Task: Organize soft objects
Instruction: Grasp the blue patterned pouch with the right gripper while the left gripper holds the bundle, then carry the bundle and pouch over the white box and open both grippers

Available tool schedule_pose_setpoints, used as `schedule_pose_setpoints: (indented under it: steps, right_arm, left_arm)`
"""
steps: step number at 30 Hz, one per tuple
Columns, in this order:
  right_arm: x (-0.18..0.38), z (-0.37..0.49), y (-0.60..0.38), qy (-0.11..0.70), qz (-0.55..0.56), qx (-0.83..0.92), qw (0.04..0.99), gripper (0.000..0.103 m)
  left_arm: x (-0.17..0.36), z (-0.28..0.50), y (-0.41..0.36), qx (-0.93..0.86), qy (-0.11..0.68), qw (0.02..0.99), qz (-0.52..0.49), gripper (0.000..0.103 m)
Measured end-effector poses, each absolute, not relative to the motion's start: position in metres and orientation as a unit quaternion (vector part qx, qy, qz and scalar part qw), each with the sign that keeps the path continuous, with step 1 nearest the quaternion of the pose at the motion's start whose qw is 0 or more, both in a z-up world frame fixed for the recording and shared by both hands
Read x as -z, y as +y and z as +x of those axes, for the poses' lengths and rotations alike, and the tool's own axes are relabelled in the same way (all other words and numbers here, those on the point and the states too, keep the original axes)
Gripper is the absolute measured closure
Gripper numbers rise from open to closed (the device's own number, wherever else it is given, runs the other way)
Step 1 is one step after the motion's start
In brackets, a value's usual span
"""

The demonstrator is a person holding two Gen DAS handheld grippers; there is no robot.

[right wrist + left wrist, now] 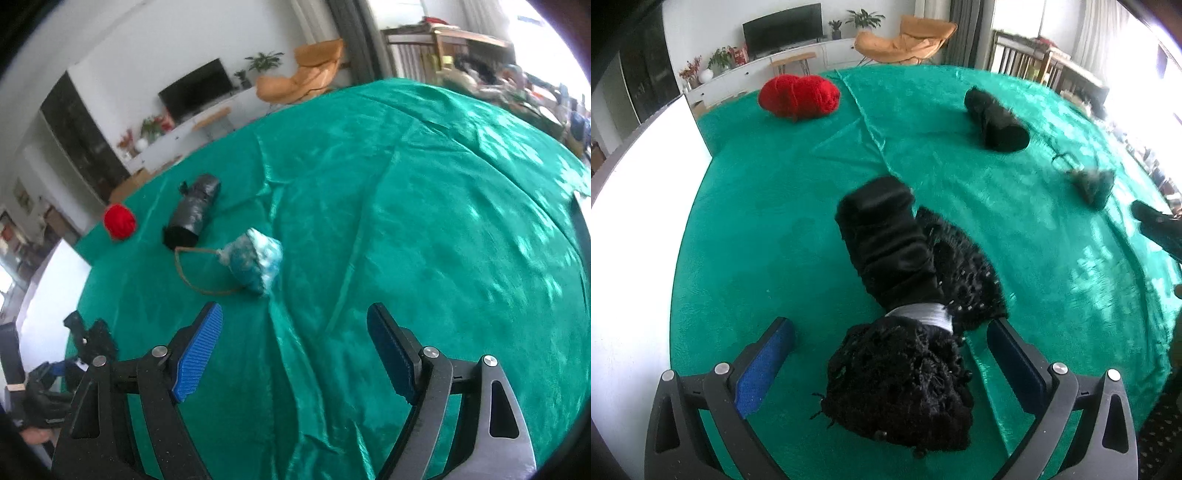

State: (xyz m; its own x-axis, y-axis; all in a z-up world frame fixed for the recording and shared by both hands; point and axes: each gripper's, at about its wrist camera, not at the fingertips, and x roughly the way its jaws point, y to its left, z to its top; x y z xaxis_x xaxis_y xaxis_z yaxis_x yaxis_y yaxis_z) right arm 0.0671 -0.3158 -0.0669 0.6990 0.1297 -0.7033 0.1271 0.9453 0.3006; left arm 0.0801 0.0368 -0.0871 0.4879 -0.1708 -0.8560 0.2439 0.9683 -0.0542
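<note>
Left tongs (890,354) gape around fuzzy black yarn bundle (905,376); right tongs (295,343) gape, empty.

Green cloth (424,221) over the table: satin-like, glossy, creased. Red yarn ball (798,96): matt, fuzzy. Black roll (195,211), far left: shiny plastic-film wrap. Near black bundle (905,314): rough, shaggy yarn, silvery glossy band mid-way. Bag (255,266): clear crinkly plastic, brown cord. Left gripper (891,360) pads: blue, grainy. Right gripper (295,350) pads: ribbed blue, black matt frame, metal pins.
</note>
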Motion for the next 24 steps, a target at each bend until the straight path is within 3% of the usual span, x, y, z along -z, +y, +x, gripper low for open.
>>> schedule_pose_setpoints:
  steps: [4, 7, 8, 9, 12, 17, 24]
  right_arm:
    - [0.053, 0.112, -0.267, 0.419, 0.025, -0.054, 0.906, 0.02]
    - [0.07, 0.155, -0.25, 0.47, -0.02, -0.052, 0.881, 0.023]
    - [0.075, 0.163, -0.252, 0.483, -0.008, -0.057, 0.874, 0.027]
    - [0.077, 0.168, -0.257, 0.491, 0.007, -0.054, 0.869, 0.061]
    - [0.071, 0.166, -0.277, 0.501, 0.075, -0.066, 0.86, 0.059]
    - [0.026, 0.141, -0.274, 0.471, 0.093, -0.094, 0.872, 0.059]
    - [-0.087, 0.11, -0.17, 0.393, 0.112, -0.248, 0.878, 0.059]
  left_arm:
    - [0.083, 0.084, 0.034, 0.117, 0.489, 0.864, 0.038, 0.003]
    - [0.083, 0.086, 0.034, 0.128, 0.487, 0.863, 0.037, 0.038]
    - [0.081, 0.084, 0.035, 0.132, 0.485, 0.864, 0.031, 0.066]
    - [0.079, 0.083, 0.037, 0.13, 0.486, 0.864, 0.028, 0.066]
    - [0.066, 0.068, 0.047, 0.138, 0.467, 0.873, 0.006, 0.066]
    - [0.038, 0.043, 0.071, 0.16, 0.437, 0.882, -0.076, 0.066]
    - [-0.051, -0.004, 0.154, 0.145, 0.349, 0.911, -0.164, 0.066]
